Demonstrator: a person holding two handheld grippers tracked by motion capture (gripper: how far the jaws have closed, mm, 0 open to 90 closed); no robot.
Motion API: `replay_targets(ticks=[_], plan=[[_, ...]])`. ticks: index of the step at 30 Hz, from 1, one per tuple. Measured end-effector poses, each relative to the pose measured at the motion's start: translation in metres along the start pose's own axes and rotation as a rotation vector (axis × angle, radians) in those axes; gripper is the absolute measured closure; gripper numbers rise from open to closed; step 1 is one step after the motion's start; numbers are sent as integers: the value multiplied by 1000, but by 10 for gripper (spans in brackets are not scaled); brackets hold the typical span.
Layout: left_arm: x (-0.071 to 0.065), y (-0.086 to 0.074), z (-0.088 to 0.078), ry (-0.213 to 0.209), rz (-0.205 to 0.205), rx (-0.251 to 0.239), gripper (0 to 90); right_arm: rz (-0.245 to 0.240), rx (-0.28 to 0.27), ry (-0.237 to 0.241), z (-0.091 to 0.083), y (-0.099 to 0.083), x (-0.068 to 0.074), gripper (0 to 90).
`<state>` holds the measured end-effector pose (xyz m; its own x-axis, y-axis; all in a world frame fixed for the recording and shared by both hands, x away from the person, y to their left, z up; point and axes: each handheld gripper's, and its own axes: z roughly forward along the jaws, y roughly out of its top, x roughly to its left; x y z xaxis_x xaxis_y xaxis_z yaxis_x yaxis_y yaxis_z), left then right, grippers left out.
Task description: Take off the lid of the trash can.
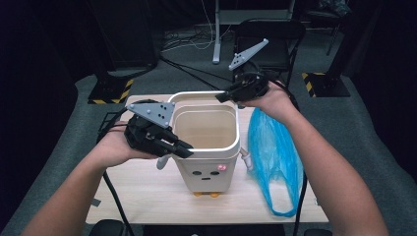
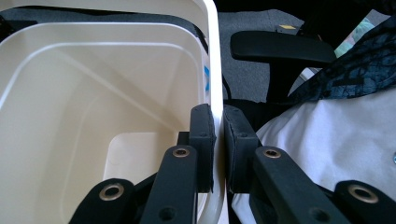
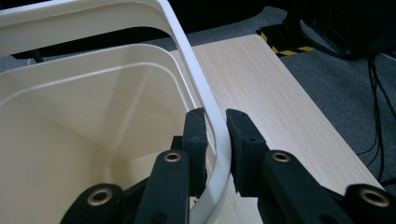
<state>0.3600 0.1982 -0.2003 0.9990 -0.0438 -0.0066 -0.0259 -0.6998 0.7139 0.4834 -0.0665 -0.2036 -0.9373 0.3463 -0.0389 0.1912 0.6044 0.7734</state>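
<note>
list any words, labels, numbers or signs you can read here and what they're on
No readable words, brands or numbers.
bin: a printed face on its front with two dark eyes, a small mouth and a pink cheek spot; no lettering.
blue sticker on the bin's inner wall: too small to read.
floor bases: yellow-and-black hazard stripes, no text.
blue bag: no print visible.
</note>
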Motion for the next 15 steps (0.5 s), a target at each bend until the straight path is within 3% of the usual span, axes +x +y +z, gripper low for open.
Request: replay_targets(ticks=[9, 15], plan=[[-9, 3, -4, 6, 10, 21, 840, -13, 7, 19, 3, 1, 6, 778], [-14, 2, -9, 45, 44, 20, 841, -8, 1, 30, 4, 2, 7, 752]])
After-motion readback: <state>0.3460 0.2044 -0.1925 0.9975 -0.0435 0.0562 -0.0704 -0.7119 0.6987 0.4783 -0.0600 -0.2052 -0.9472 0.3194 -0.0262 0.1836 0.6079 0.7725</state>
